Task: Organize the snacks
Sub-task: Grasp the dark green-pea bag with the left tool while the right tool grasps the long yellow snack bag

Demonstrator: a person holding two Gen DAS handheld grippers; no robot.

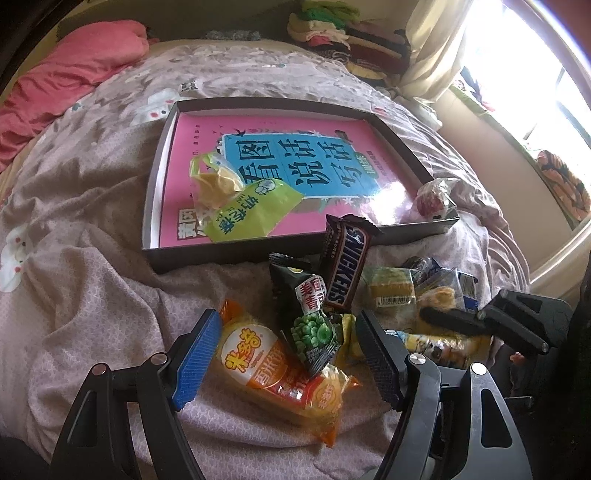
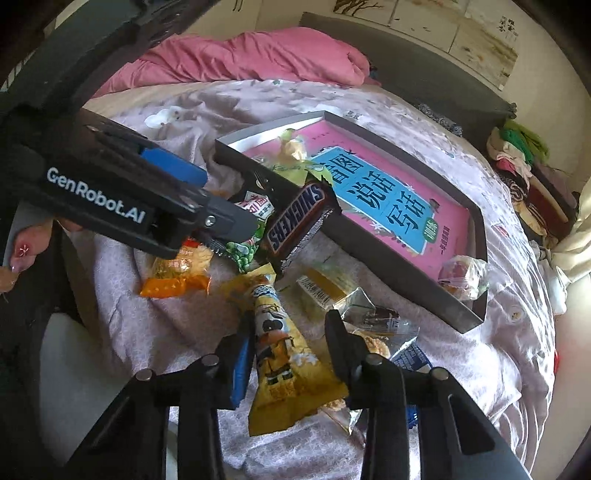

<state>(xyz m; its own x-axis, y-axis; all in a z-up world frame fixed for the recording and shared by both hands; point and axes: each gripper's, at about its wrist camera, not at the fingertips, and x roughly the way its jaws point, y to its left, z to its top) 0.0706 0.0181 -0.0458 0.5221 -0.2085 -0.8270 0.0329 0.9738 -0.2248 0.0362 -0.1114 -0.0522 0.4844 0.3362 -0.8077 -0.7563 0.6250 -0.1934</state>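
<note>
Mauve floral bedspread (image 1: 92,295), pink pillow (image 1: 74,70), sunlit window (image 1: 517,55); left tool (image 1: 284,354) wide, right tool (image 2: 291,354) clamping yellow packet (image 2: 288,369)

Yellow packet (image 2: 291,369) between my right jaws: right pad's contact on it hidden by crumpled wrapper, can't confirm squeeze. Green pea bag (image 2: 245,243) half covered by my left gripper (image 2: 221,218) in right wrist view. Small print on clear-wrapped cake (image 1: 393,290) too fine to read. Clothes pile (image 1: 332,26) cut off at top edge. Window (image 1: 524,55) blown out white.
</note>
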